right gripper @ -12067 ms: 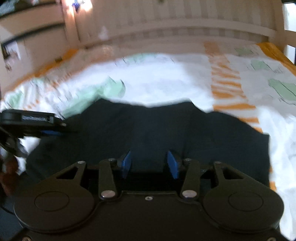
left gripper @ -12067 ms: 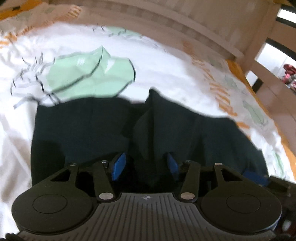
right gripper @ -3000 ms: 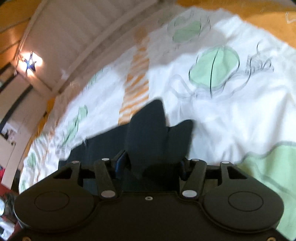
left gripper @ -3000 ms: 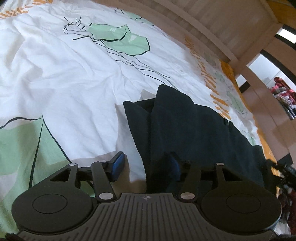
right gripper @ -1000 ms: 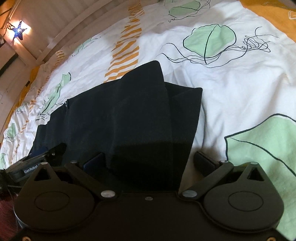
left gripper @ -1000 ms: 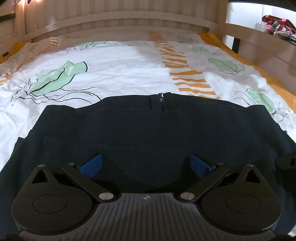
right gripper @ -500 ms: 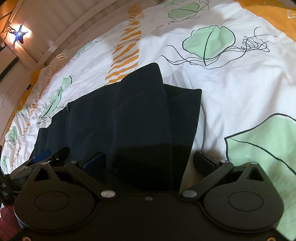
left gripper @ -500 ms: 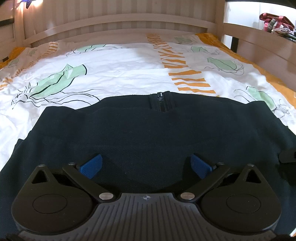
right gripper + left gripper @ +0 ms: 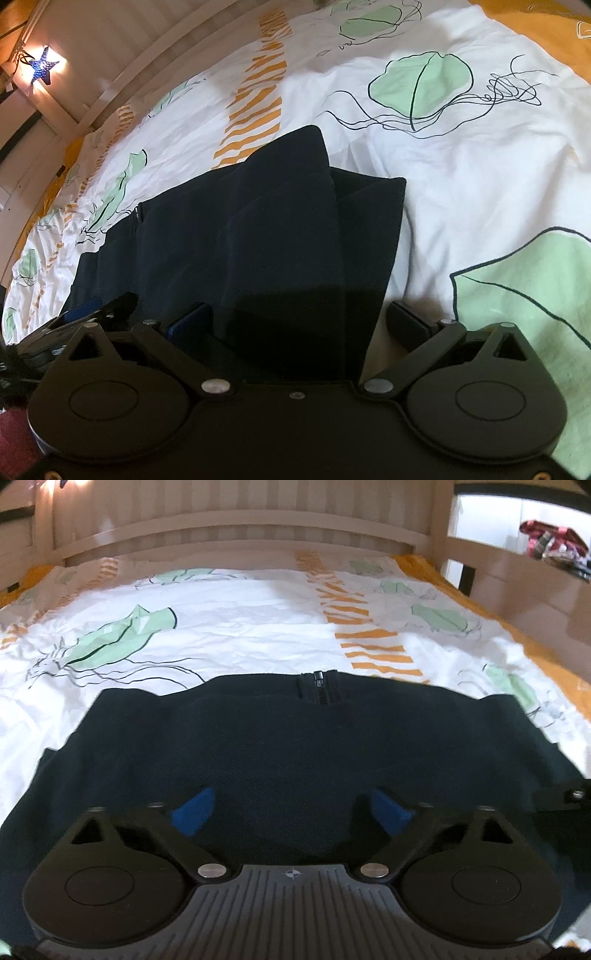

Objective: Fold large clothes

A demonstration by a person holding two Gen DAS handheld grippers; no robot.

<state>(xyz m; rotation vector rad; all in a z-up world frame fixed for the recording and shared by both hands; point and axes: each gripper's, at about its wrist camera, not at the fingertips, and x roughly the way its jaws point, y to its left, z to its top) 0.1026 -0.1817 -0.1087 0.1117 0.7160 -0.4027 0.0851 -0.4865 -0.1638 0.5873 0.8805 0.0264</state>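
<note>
A printed duvet [image 9: 236,635] covers the bed, giving a flat surface for folding. On it the dark zip-up garment [image 9: 295,746] lies spread, partly folded. The left gripper [image 9: 291,810] has just been narrowing its jaws over the near hem, likely to pinch it. The right gripper [image 9: 301,319] stands wide, straddling the folded end unclamped.

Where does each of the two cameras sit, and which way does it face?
Left wrist: behind the left gripper, angled down across the dark navy zip-up garment towards the pale wooden headboard; its blue finger pads show.
Right wrist: behind the right gripper, looking along the garment's folded end; its open jaws show.
Shared: the garment, the leaf-print white duvet; the left gripper's tip also shows at the right view's left edge.
</note>
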